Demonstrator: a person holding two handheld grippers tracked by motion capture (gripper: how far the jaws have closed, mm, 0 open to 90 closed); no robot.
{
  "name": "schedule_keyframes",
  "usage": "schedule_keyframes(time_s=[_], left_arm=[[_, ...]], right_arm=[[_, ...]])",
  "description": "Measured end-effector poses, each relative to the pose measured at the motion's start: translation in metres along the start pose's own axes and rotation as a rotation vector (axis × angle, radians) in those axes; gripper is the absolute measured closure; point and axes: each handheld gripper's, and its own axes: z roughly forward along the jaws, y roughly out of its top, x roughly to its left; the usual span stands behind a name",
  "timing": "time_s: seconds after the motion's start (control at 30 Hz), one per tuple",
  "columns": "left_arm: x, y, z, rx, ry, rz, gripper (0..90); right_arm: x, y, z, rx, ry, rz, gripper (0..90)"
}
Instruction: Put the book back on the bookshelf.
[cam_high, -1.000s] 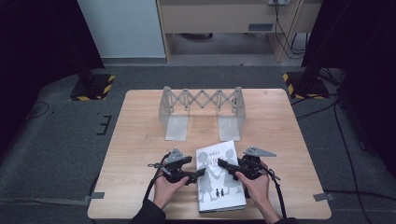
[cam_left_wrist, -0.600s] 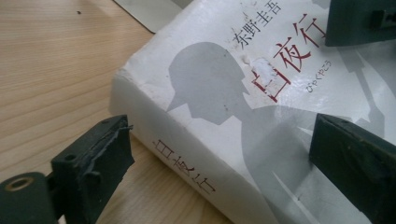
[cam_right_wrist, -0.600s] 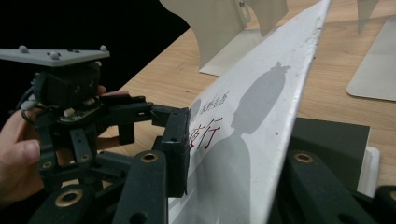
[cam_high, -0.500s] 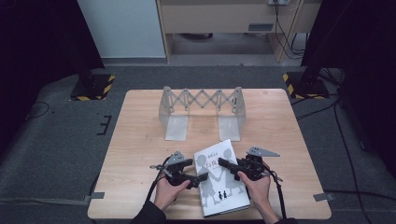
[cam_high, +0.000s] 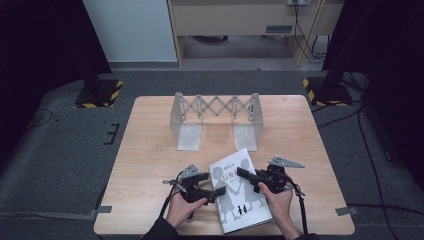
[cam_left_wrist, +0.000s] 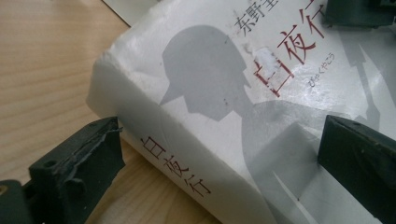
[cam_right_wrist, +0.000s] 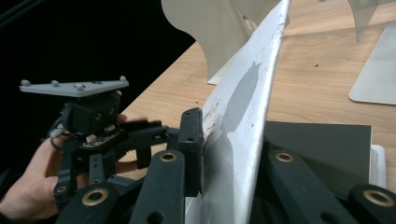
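Near the front edge of the worktop (cam_high: 150, 150) a white book (cam_high: 239, 192) is seen lying flat, an expanding rack (cam_high: 216, 112) well behind it. The cover (cam_right_wrist: 243, 116) is pinched by the right hand-held gripper (cam_high: 248, 176), whose jaws have just been closing on it, and is lifted edge-on. The left hand-held gripper (cam_high: 214, 192) is held wide open at the spine (cam_left_wrist: 177, 168), its jaws having just been opening, with no pad pressing. With the book unpinned, it is likely to be dragged or swung by the cover. The thin cover could be creased or torn, or could slip out of the pinch.
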Motion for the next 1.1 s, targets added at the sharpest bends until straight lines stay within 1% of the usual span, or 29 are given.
schedule_keyframes(time_s=[0.03, 0.07, 0.1, 0.13, 0.27, 0.37, 0.4, 0.43, 0.47, 0.53, 0.6, 0.7, 0.77, 0.8, 0.87, 0.9, 0.93, 0.97, 1.0, 1.03, 1.07, 1.1], left_arm=[[0.001, -0.001, 0.0, 0.001, -0.011, -0.022, 0.0], [0.001, -0.001, 0.0, 0.001, -0.011, -0.022, 0.0], [0.002, -0.003, 0.0, -0.004, -0.031, -0.049, 0.0], [0.002, -0.003, 0.0, -0.004, -0.031, -0.049, 0.0], [0.004, -0.004, 0.0, -0.002, -0.063, -0.08, 0.0], [0.004, -0.004, -0.001, -0.005, -0.072, -0.088, 0.0], [0.004, -0.005, 0.0, -0.007, -0.086, -0.101, 0.0], [0.005, -0.005, 0.0, -0.006, -0.119, -0.104, 0.0], [0.005, -0.005, 0.0, -0.006, -0.119, -0.104, 0.0], [0.004, -0.005, 0.001, 0.004, -0.164, -0.114, 0.0], [0.005, -0.005, 0.001, 0.008, -0.163, -0.115, 0.0], [0.007, -0.006, 0.004, 0.019, -0.15, -0.134, 0.0], [0.007, -0.006, 0.005, 0.021, -0.148, -0.142, 0.1], [0.008, -0.006, 0.006, 0.031, -0.143, -0.151, 0.2], [0.009, -0.007, 0.007, 0.037, -0.14, -0.156, 0.3], [0.01, -0.007, 0.008, 0.049, -0.126, -0.164, 0.3], [0.01, -0.007, 0.008, 0.049, -0.126, -0.164, 0.3], [0.01, -0.008, 0.008, 0.055, -0.12, -0.159, 0.3], [0.01, -0.007, 0.009, 0.058, -0.116, -0.152, 0.7], [0.009, -0.007, 0.009, 0.061, -0.113, -0.149, 0.9], [0.009, -0.007, 0.009, 0.062, -0.106, -0.147, 1.1], [0.009, -0.007, 0.009, 0.062, -0.106, -0.147, 1.1]], right_arm=[[0.0, 0.0, 0.0, -0.001, 0.001, 0.0, 76.0], [0.0, 0.001, -0.001, -0.004, 0.004, -0.002, 76.3], [0.0, 0.001, -0.001, -0.005, 0.009, -0.003, 76.5], [0.001, 0.001, -0.002, -0.007, 0.012, -0.011, 76.7], [0.002, 0.002, -0.004, -0.017, 0.035, -0.025, 77.0], [0.002, 0.002, -0.005, -0.023, 0.048, -0.033, 77.1], [0.002, 0.003, -0.006, -0.024, 0.056, -0.039, 77.1], [0.002, 0.003, -0.006, -0.026, 0.06, -0.042, 77.3], [0.002, 0.003, -0.006, -0.026, 0.06, -0.042, 77.3], [0.004, 0.005, -0.007, -0.027, 0.096, -0.057, 78.0], [0.006, 0.005, -0.007, -0.024, 0.098, -0.057, 77.9], [0.0, 0.004, -0.004, -0.008, 0.088, -0.015, 76.8], [-0.002, 0.004, -0.003, -0.004, 0.083, -0.006, 75.6], [-0.006, 0.003, -0.001, 0.013, 0.062, -0.012, 73.4], [-0.006, 0.003, 0.0, 0.017, 0.055, -0.015, 71.9], [-0.009, 0.001, 0.002, 0.038, 0.025, -0.036, 66.4], [-0.009, 0.001, 0.002, 0.038, 0.025, -0.036, 66.4], [-0.009, 0.0, 0.004, 0.048, 0.012, -0.047, 64.1], [-0.01, -0.001, 0.005, 0.062, -0.015, -0.066, 61.7], [-0.011, -0.002, 0.006, 0.077, -0.029, -0.075, 61.0], [-0.013, -0.003, 0.006, 0.092, -0.037, -0.081, 58.4], [-0.013, -0.003, 0.006, 0.092, -0.037, -0.081, 58.4]])
